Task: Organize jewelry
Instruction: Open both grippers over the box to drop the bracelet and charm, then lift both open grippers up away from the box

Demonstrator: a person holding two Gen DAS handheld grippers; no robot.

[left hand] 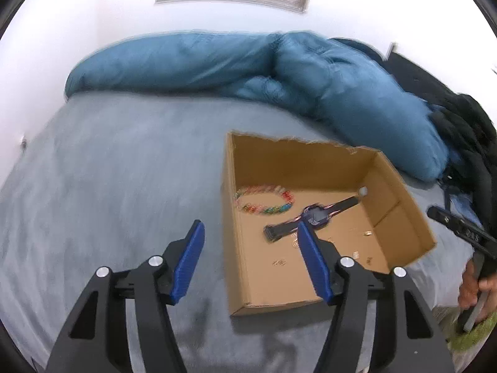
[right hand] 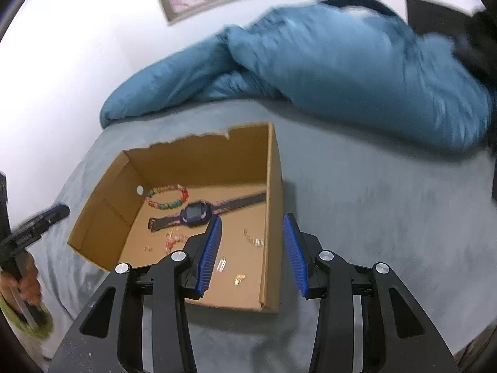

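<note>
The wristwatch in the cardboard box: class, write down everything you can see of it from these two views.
The wristwatch has a squarish purple case with a dark screen and a dark strap edged in pink, which looks like rubber or plastic. It is unfastened and lies flat and stretched out diagonally on the floor of the cardboard box, face up. The beaded bracelet lies close beside it; whether they touch cannot be told. No gripper touches it.
</note>
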